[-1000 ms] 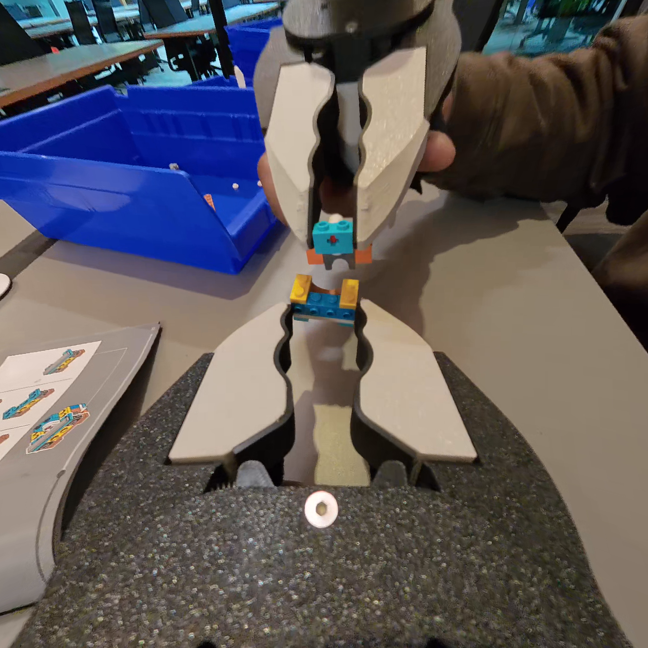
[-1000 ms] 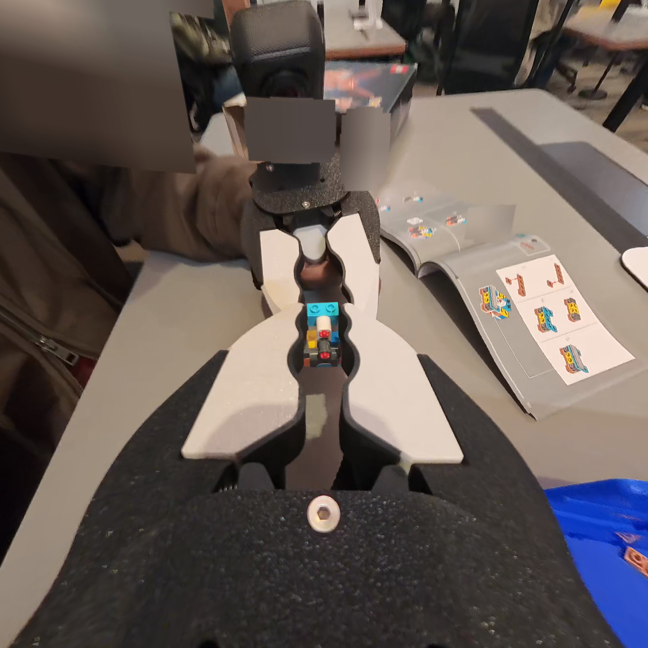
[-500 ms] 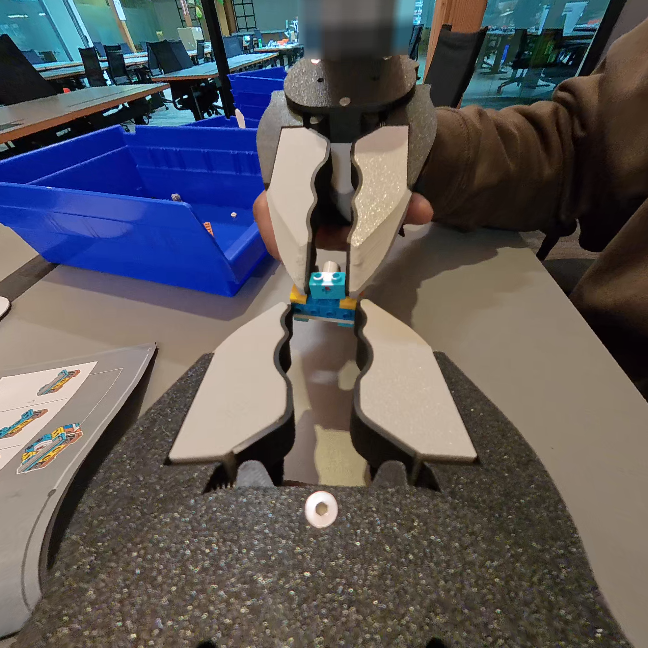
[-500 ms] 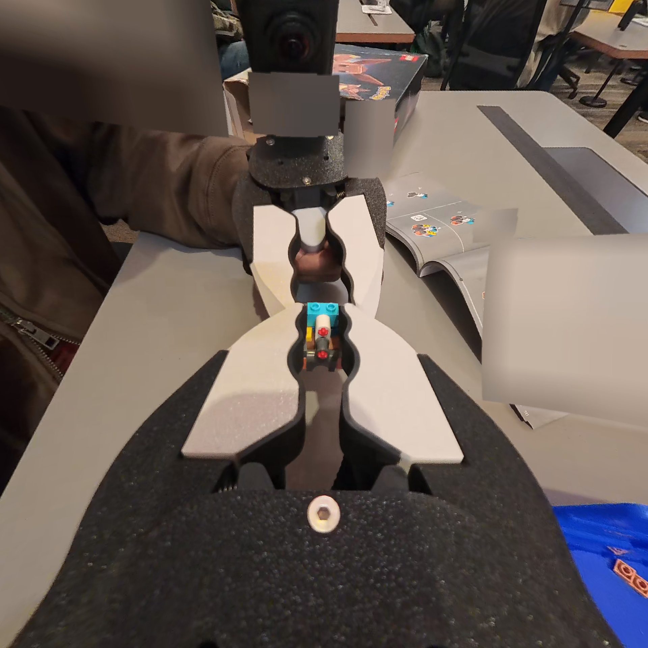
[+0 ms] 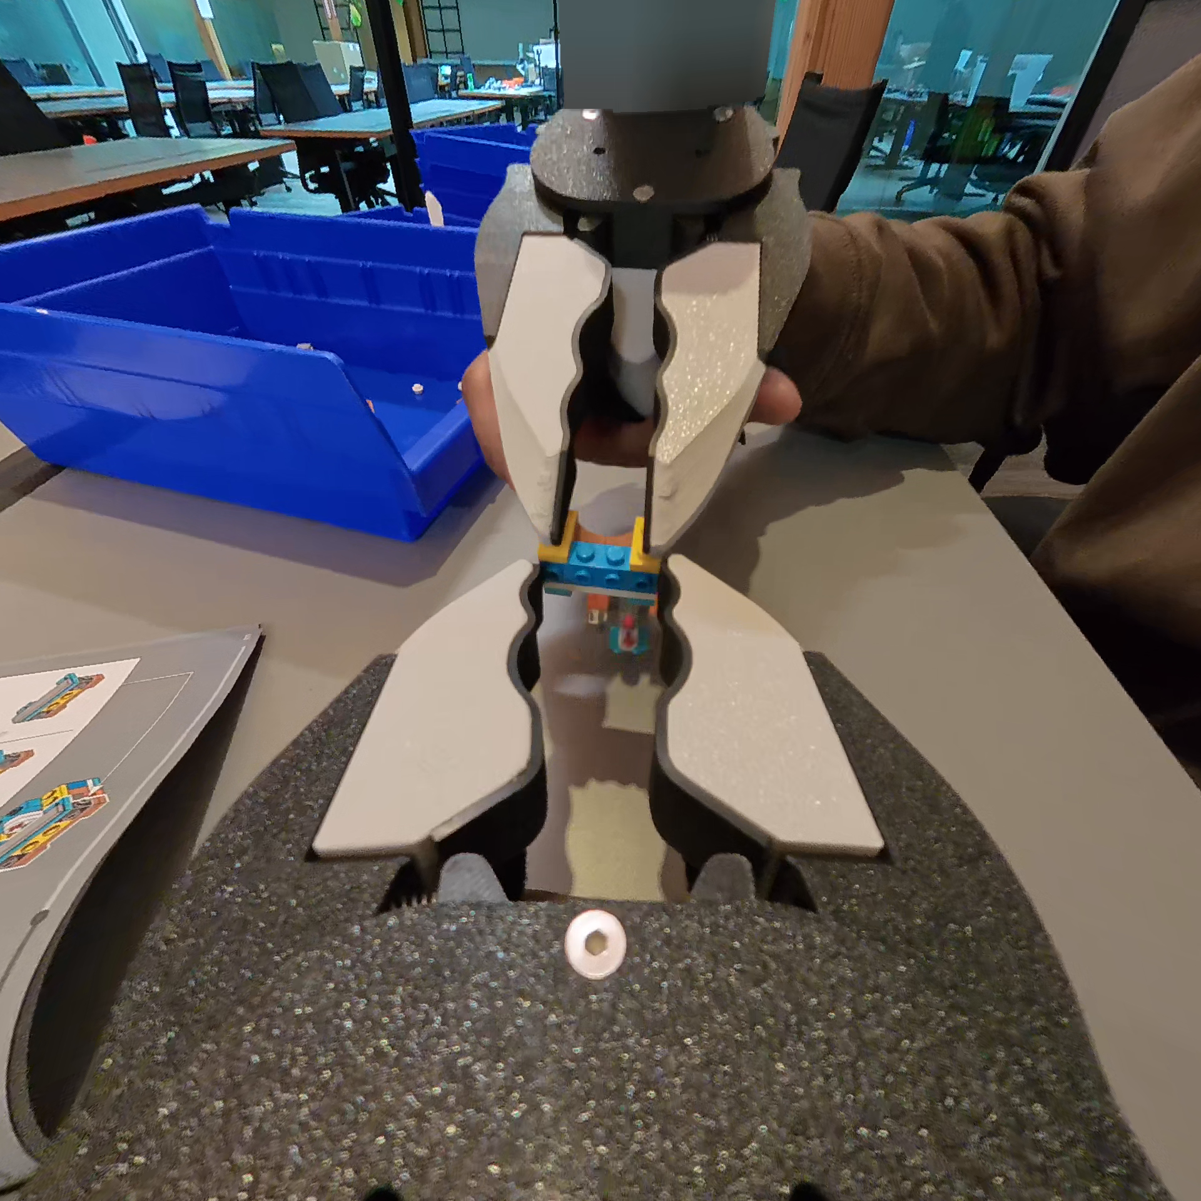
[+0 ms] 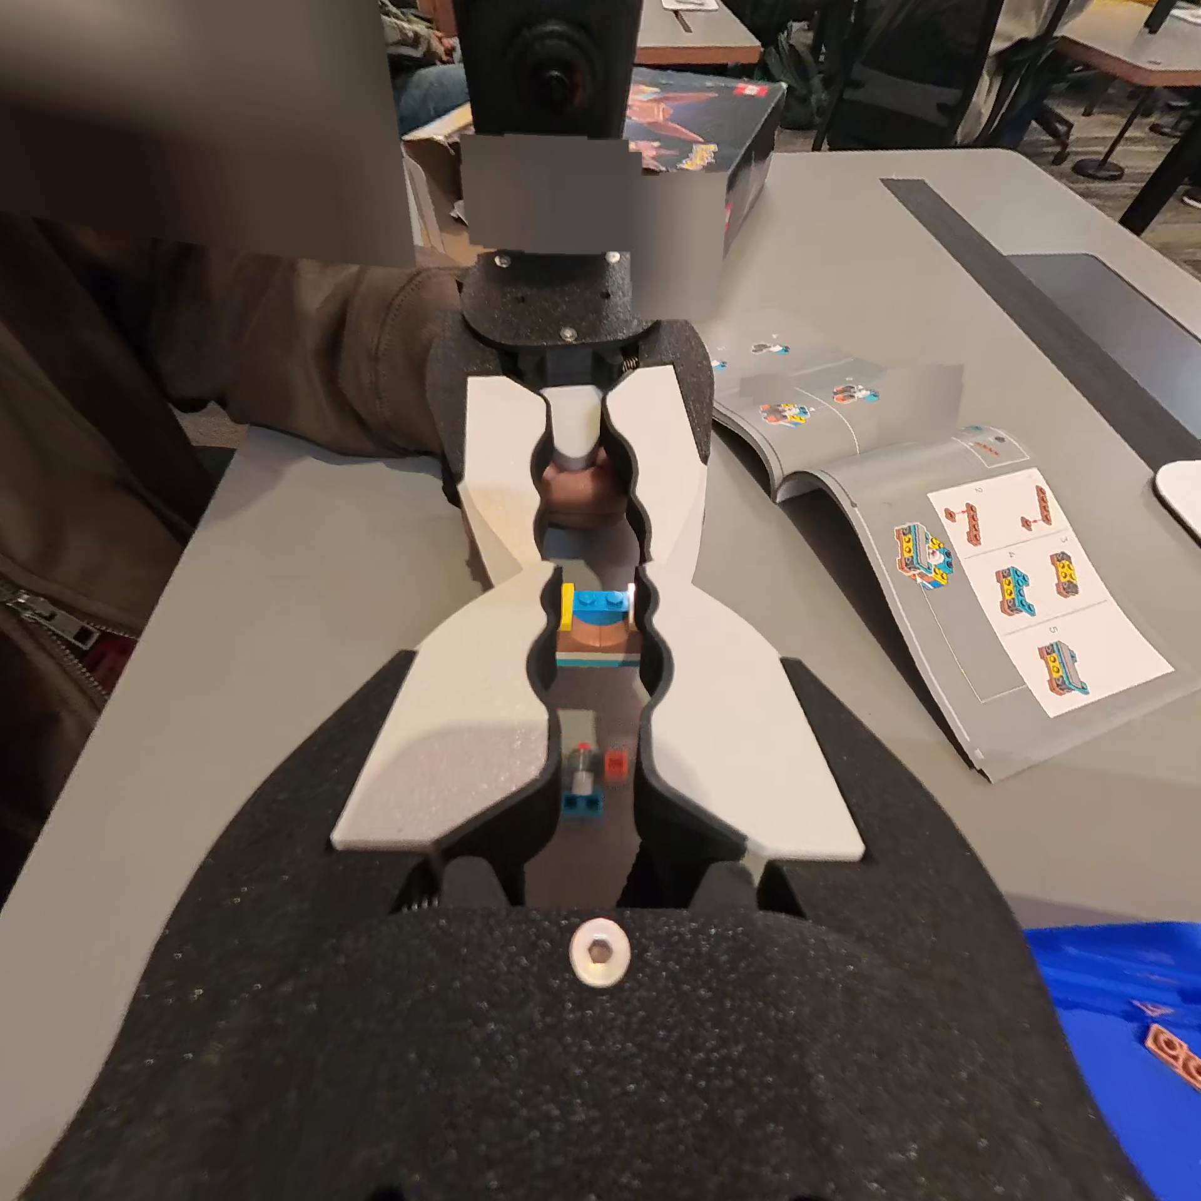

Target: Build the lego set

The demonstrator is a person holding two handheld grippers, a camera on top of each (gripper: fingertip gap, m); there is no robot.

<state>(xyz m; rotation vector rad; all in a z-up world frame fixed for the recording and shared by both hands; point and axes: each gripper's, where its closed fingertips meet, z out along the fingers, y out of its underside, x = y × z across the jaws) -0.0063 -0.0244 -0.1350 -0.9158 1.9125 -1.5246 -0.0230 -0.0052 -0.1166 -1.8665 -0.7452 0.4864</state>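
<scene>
Left gripper (image 5: pixel 599 575) clamps light, rigid blue-yellow-orange brick subassembly (image 5: pixel 598 567), right gripper (image 6: pixel 596 607) released around it; grip stiff sidewalls, studs pop apart.

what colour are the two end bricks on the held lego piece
Yellow, one at each end of the blue lego assembly; clearest in the left wrist view.

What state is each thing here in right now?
Lego assembly: gripped in left tool.
Right tool: tips flank the assembly; grip unclear.
Small turquoise piece: lying loose on table.
Instruction booklet: open.
Blue bin: few pieces inside.
</scene>
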